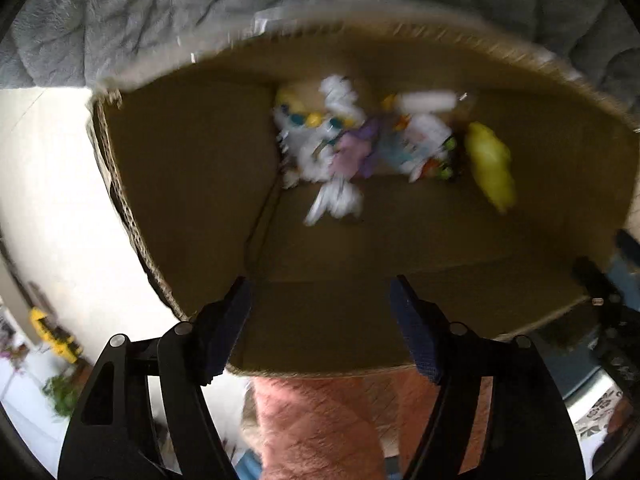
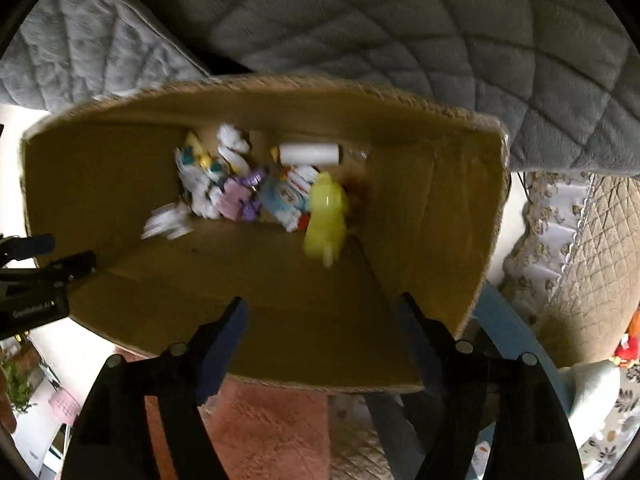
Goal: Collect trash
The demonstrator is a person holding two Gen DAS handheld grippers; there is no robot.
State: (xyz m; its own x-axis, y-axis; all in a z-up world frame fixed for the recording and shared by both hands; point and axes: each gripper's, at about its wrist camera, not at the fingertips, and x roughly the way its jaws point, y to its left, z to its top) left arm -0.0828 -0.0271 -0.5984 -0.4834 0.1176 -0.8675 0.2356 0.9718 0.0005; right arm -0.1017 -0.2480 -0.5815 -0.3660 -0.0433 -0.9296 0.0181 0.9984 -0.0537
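Observation:
An open cardboard box (image 1: 180, 184) (image 2: 432, 216) lies below both grippers. Inside it is a blurred heap of trash: crumpled white paper (image 1: 336, 196) (image 2: 168, 222), a purple wrapper (image 1: 354, 152) (image 2: 240, 196), a white tube (image 1: 428, 102) (image 2: 310, 154), printed packets (image 1: 424, 140) (image 2: 286, 198) and a yellow plastic piece (image 1: 490, 164) (image 2: 324, 220). My left gripper (image 1: 320, 300) is open and empty over the box's near edge. My right gripper (image 2: 322, 320) is open and empty over the box. The left gripper's fingers (image 2: 72, 264) show at the left of the right wrist view.
A grey quilted cover (image 1: 160, 8) (image 2: 400, 20) lies behind the box. A pink rug (image 1: 320, 424) (image 2: 264, 432) lies under the near edge. A beige quilted seat (image 2: 592, 272) stands right. White floor (image 1: 48, 184) is left, with a yellow object (image 1: 52, 332).

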